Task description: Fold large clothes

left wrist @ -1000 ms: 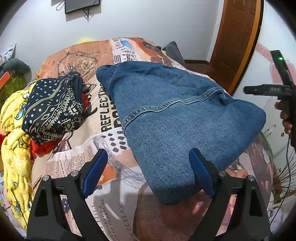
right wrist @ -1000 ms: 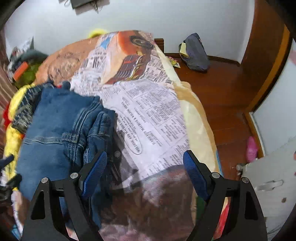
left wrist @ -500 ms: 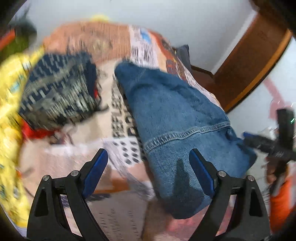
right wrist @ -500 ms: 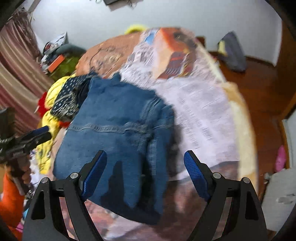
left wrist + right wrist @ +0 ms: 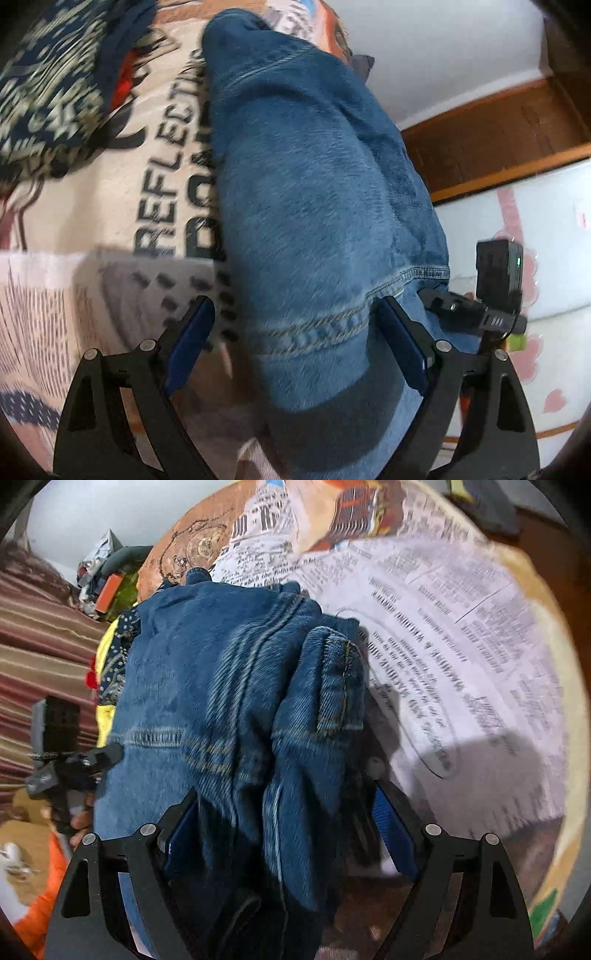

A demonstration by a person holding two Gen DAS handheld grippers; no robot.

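A folded blue denim garment (image 5: pixel 317 206) lies on the bed's newspaper-print sheet (image 5: pixel 122 229). My left gripper (image 5: pixel 295 334) is open and low over the garment's near left end. Its right pad (image 5: pixel 404 343) is beside the stitched seam and its left pad (image 5: pixel 192 332) is over the bare sheet. In the right wrist view the denim garment (image 5: pixel 207 672) shows a bunched, thicker right side. My right gripper (image 5: pixel 288 830) is open and straddles that bunched near end, with cloth partly covering both pads. Each gripper shows in the other's view, the right gripper (image 5: pixel 495 295) and the left gripper (image 5: pixel 62 760).
A navy patterned cloth (image 5: pixel 51 81) and yellow fabric (image 5: pixel 105 716) lie heaped left of the denim. The sheet (image 5: pixel 461 646) is bare to its right. A wooden door frame (image 5: pixel 491 140), a white panel (image 5: pixel 546 236) and a striped curtain (image 5: pixel 40 646) border the bed.
Both grippers have dropped toward the denim and closed in on its near end, which now lies between their jaws. The left view has rolled. The jaws stay wide.
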